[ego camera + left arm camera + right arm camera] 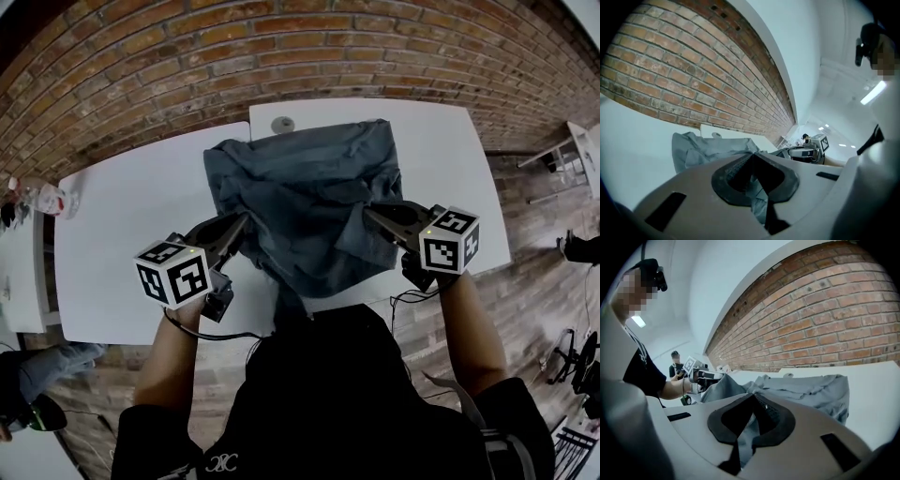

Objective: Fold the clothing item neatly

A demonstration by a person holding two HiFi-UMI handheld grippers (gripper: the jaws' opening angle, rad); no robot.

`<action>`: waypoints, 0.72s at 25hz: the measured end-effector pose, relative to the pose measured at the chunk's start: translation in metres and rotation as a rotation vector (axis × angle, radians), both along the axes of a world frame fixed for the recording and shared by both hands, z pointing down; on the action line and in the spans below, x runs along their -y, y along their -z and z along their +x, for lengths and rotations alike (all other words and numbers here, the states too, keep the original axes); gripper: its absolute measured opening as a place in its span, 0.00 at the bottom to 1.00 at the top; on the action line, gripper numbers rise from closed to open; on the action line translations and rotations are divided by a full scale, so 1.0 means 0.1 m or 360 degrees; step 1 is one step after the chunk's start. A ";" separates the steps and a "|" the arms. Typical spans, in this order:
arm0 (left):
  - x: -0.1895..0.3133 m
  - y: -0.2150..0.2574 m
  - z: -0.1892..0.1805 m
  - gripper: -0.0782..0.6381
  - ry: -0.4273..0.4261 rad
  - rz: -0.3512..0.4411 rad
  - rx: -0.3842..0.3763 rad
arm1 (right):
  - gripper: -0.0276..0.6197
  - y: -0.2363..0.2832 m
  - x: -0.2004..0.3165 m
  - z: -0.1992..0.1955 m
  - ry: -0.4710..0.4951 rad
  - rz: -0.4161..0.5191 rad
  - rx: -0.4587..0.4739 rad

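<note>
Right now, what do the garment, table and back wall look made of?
The garment: soft woven cloth, matte slate grey, maybe cotton; it creases and drapes in loose folds.
The table: smooth white top with a faint sheen, likely laminate or painted board.
The wall: rough red brick, mortar joints visible.

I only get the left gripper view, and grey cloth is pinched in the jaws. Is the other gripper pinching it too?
Observer: Yes. In its own view the right gripper is shut on the grey garment.
Operator: Does the cloth droop in the middle?
Observer: Yes. The head view shows it sagging between the two grippers, toward the near edge of the white table.
Operator: Is anything hanging off my gripper?
Observer: A black cable loops below the left gripper.
</note>
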State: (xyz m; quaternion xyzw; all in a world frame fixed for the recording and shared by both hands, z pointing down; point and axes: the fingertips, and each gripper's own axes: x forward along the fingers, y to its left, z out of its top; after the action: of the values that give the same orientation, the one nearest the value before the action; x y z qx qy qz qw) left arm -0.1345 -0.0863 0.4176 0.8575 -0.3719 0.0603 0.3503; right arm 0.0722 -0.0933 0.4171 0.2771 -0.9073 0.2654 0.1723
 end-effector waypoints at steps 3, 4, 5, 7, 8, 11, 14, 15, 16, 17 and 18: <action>0.41 0.19 -0.01 0.12 0.0108 0.0106 0.0072 | 0.06 0.13 0.37 0.08 0.0015 0.0067 -0.0058; 0.54 0.23 -0.02 0.12 0.0144 0.0146 0.0123 | 0.06 0.16 0.50 0.11 0.0015 0.0086 -0.0082; 0.68 0.26 -0.04 0.12 0.0180 0.0181 0.0176 | 0.06 0.19 0.65 0.15 0.0008 0.0103 -0.0102; 0.96 0.29 -0.11 0.12 0.0245 0.0229 0.0278 | 0.06 0.25 0.97 0.22 -0.0028 0.0128 -0.0116; 1.10 0.29 -0.15 0.12 0.0275 0.0237 0.0322 | 0.06 0.28 1.14 0.27 -0.0051 0.0135 -0.0117; 1.48 0.19 -0.31 0.12 0.0353 0.0207 0.0434 | 0.06 0.28 1.68 0.46 -0.0126 0.0135 -0.0161; 1.84 -0.05 -0.53 0.12 0.0421 0.0145 0.0584 | 0.06 0.20 2.26 0.74 -0.0234 0.0122 -0.0260; 1.94 -0.15 -0.63 0.12 0.0441 0.0118 0.0639 | 0.06 0.14 2.44 0.84 -0.0269 0.0109 -0.0299; 2.04 -0.26 -0.73 0.12 0.0461 0.0086 0.0693 | 0.06 0.05 2.61 0.94 -0.0292 0.0085 -0.0334; 2.12 -0.38 -0.84 0.12 0.0481 0.0050 0.0748 | 0.06 -0.06 2.76 1.04 -0.0309 0.0054 -0.0369; 2.18 -0.50 -0.95 0.12 0.0501 0.0009 0.0802 | 0.06 -0.18 2.89 1.15 -0.0329 0.0020 -0.0410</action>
State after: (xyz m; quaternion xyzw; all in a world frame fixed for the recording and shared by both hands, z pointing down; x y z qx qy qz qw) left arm -0.2292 -0.3043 0.4673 0.7484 -0.5757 0.2150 0.2495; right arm 0.1874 -0.3826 0.4354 0.4017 -0.8460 0.2384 0.2574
